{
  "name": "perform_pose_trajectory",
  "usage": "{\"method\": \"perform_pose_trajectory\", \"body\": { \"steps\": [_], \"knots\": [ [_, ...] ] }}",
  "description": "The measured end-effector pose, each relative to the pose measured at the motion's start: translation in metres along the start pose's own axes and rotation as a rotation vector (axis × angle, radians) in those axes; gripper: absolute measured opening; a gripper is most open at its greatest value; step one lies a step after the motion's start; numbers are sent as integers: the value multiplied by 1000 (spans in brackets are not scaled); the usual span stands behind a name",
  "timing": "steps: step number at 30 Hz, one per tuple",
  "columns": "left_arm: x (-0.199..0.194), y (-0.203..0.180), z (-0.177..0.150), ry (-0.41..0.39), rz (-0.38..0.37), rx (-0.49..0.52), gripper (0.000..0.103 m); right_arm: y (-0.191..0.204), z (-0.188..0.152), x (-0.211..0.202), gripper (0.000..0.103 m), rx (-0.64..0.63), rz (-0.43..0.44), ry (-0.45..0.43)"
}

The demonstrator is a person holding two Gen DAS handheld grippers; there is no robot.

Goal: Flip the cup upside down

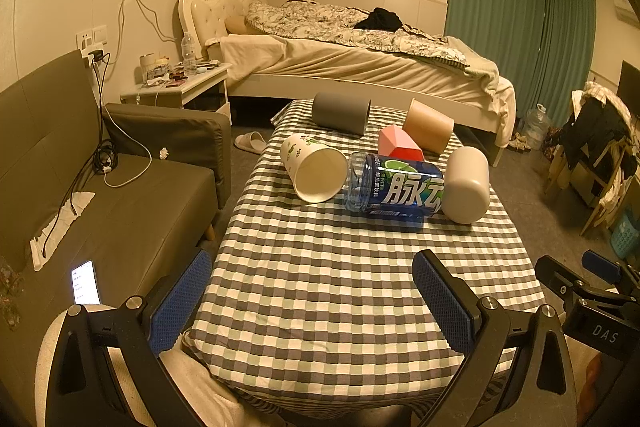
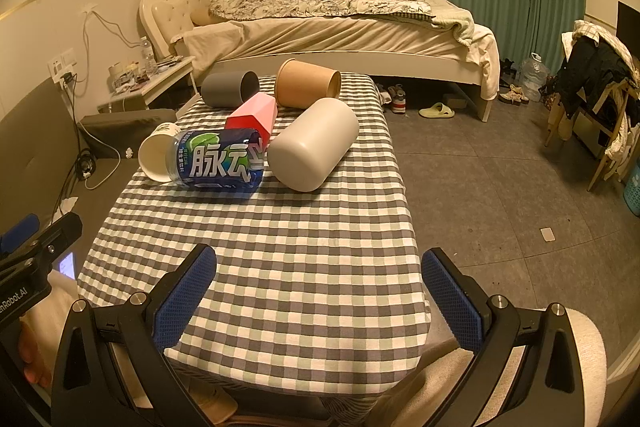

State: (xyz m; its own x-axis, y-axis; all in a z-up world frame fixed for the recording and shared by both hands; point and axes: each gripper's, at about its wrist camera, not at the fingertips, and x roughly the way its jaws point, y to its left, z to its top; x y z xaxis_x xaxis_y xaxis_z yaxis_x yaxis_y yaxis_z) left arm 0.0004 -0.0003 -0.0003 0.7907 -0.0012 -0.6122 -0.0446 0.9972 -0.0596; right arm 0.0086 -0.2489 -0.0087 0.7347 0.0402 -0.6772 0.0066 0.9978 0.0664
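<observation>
Several cups lie on their sides on the checkered table [image 1: 332, 291]: a white paper cup with green print [image 1: 314, 167] [image 2: 154, 157], a blue-labelled clear plastic cup [image 1: 394, 187] [image 2: 220, 161], a beige cup [image 1: 466, 185] [image 2: 314, 145], a pink faceted cup [image 1: 400, 143] [image 2: 254, 115], a brown paper cup [image 1: 428, 125] [image 2: 308, 83] and a grey cup [image 1: 340, 113] [image 2: 230, 89]. My left gripper [image 1: 312, 291] is open and empty over the near table edge. My right gripper [image 2: 320, 291] is open and empty at the near right corner.
A dark sofa [image 1: 100, 195] with cables and a lit phone [image 1: 85, 283] stands left of the table. A bed [image 1: 360, 59] and nightstand [image 1: 180, 87] lie behind. A chair with clothes [image 2: 596, 87] stands right, across open floor [image 2: 500, 187].
</observation>
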Motion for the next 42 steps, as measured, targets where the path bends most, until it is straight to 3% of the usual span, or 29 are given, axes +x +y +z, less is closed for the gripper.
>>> {"method": "perform_pose_trajectory", "body": {
  "steps": [26, 33, 42],
  "knots": [
    [13, -5, 2, 32, 18, 11, 103, 0, 0, 3, 103, 7, -2, 12],
    [37, 1, 24, 52, 22, 8, 103, -12, 27, 23, 103, 75, -34, 44],
    [91, 6, 49, 85, 55, 13, 103, -17, 83, 79, 103, 155, -58, 87]
  ]
}}
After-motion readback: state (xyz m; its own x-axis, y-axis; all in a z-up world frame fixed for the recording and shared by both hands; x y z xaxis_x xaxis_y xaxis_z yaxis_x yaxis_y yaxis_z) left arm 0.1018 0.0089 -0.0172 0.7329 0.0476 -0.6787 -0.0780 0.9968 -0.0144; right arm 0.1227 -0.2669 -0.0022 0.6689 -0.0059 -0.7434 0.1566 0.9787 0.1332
